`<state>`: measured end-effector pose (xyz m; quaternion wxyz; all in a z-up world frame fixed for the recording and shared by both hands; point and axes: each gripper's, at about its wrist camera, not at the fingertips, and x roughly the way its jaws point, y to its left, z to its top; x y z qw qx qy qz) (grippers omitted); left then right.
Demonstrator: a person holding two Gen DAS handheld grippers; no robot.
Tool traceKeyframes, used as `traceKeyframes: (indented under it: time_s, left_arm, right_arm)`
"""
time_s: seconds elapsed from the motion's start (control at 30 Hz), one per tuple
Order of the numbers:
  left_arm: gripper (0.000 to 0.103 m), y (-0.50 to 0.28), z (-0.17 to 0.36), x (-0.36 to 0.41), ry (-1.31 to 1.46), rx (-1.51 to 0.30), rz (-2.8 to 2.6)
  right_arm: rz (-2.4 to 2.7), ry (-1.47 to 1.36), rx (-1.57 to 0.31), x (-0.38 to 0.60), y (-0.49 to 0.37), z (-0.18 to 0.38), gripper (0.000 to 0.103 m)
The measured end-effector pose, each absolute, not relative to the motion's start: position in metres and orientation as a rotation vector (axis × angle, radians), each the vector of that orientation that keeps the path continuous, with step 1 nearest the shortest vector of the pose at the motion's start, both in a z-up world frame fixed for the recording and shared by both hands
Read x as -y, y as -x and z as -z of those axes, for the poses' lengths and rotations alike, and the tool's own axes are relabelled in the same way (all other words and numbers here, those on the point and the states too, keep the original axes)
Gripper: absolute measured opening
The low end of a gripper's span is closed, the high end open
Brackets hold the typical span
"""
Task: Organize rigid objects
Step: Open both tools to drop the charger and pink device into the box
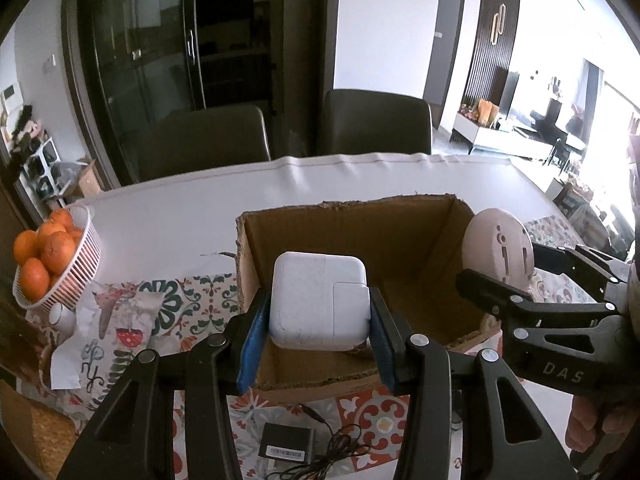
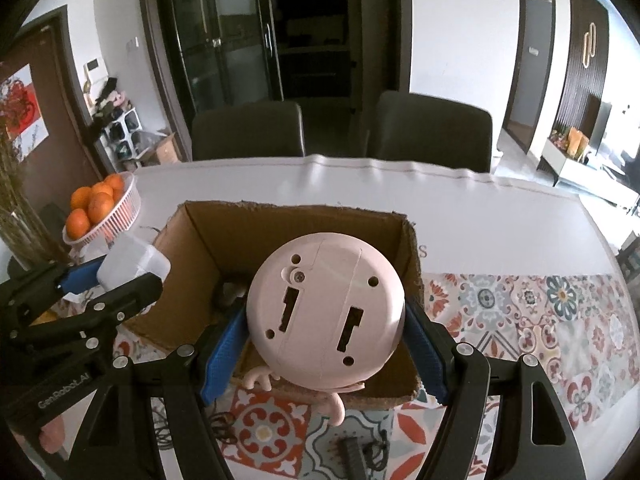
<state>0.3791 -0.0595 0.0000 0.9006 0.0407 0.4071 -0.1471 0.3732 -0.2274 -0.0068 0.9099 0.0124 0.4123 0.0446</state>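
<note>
One charger (image 1: 319, 300), one pink disc (image 2: 326, 312), two tongs gripping.

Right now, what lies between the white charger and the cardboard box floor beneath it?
Nothing: in the left wrist view the white charger, clamped in the left tool, hangs over bare floor of the cardboard box.

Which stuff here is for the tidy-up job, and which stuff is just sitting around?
For the job:
- white charger block, held in the left gripper
- pink round gadget, held in the right gripper
- cardboard box they hang over
- black adapter with its cord, on the table

Just sitting around:
- basket of oranges
- two chairs
- patterned tablecloth
</note>
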Motion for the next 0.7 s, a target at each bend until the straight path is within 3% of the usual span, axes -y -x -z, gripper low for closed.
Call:
traceKeyframes:
  time_s: [0.33, 0.7]
  left_arm:
    - [0.046, -0.389, 0.009, 0.064, -0.096, -0.893, 0.306]
    - [0.047, -0.373, -0.004, 0.061, -0.095, -0.839, 0.272]
  right_arm:
    - [-0.108, -0.046, -0.916, 0.233, -0.386, 0.022, 0.075]
    - [-0.08, -0.019, -0.84, 0.23, -0.37, 0.004, 0.077]
